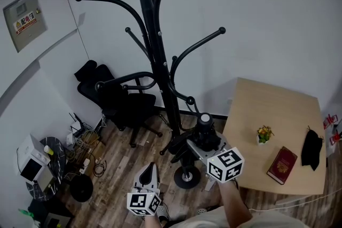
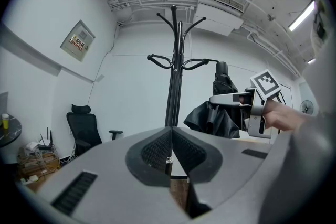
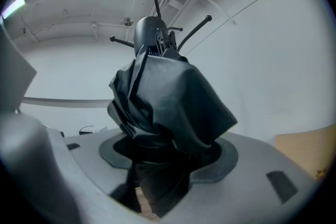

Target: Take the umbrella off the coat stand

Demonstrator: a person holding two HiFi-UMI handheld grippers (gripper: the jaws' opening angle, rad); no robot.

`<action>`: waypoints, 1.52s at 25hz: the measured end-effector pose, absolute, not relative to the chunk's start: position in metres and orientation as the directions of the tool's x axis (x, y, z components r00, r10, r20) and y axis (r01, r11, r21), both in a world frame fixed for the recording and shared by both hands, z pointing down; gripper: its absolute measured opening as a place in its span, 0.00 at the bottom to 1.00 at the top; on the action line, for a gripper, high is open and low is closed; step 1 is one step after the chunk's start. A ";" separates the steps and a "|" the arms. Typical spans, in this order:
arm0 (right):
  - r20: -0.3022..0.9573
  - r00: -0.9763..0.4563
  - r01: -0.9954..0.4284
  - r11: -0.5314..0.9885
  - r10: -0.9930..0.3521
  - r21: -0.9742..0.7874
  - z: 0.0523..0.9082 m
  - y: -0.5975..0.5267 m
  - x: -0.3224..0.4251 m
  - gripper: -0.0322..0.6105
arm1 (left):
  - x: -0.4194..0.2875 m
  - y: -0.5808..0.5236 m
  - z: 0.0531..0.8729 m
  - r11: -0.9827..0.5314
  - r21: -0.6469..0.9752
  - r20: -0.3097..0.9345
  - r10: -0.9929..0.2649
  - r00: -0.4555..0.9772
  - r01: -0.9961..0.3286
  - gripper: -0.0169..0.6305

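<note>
Right gripper (image 3: pixel 165 157) has its jaws clamped around the folded black umbrella (image 3: pixel 168 97), held upright just beside the stand (image 1: pixel 160 77) and, as far as I can tell, clear of its hooks. The left gripper (image 2: pixel 170 152) has its jaws pressed together on nothing. That umbrella looks light, but its loose cloth is soft and slippery, so the best hold is probably on the stiff core under the bunched fabric.

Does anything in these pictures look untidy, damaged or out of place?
Nothing looks damaged. The umbrella held in the right gripper is untidy: its black fabric hangs loose and crumpled, not wrapped tight. On the floor beside the office chair, cables lie in a tangle.
</note>
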State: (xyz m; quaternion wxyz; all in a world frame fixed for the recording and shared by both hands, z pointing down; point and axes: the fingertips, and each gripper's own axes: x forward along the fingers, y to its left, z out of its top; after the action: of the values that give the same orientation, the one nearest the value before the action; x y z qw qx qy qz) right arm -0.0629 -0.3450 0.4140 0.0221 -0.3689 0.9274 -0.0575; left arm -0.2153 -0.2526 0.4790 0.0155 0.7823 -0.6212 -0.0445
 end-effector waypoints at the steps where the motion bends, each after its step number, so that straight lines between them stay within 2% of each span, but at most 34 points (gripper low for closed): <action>1: 0.001 -0.728 -0.680 0.723 -0.685 -0.122 0.414 -0.344 -0.063 0.50 | -0.215 -0.251 0.480 -0.226 0.080 -0.050 -0.974 0.223 -0.971 0.06; 20: 0.025 -0.803 -0.594 0.795 -0.596 -0.125 0.430 -0.312 -0.075 0.50 | -0.218 -0.218 0.487 -0.144 0.088 -0.049 -0.989 0.140 -0.986 0.06; 30: 0.040 -0.825 -0.560 0.806 -0.564 -0.193 0.454 -0.293 -0.087 0.50 | -0.230 -0.192 0.486 -0.095 0.067 -0.010 -0.995 0.094 -0.993 0.06; 38: 0.064 -0.787 -0.608 0.756 -0.613 -0.244 0.468 -0.275 -0.094 0.50 | -0.246 -0.193 0.469 -0.173 0.067 -0.027 -0.985 0.172 -0.983 0.06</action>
State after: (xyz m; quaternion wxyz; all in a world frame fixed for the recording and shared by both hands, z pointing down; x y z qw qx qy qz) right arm -0.0945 -0.2755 0.4681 0.0099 -0.3258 0.9369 -0.1265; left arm -0.2459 -0.1935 0.4694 0.0169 0.7652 -0.6428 -0.0318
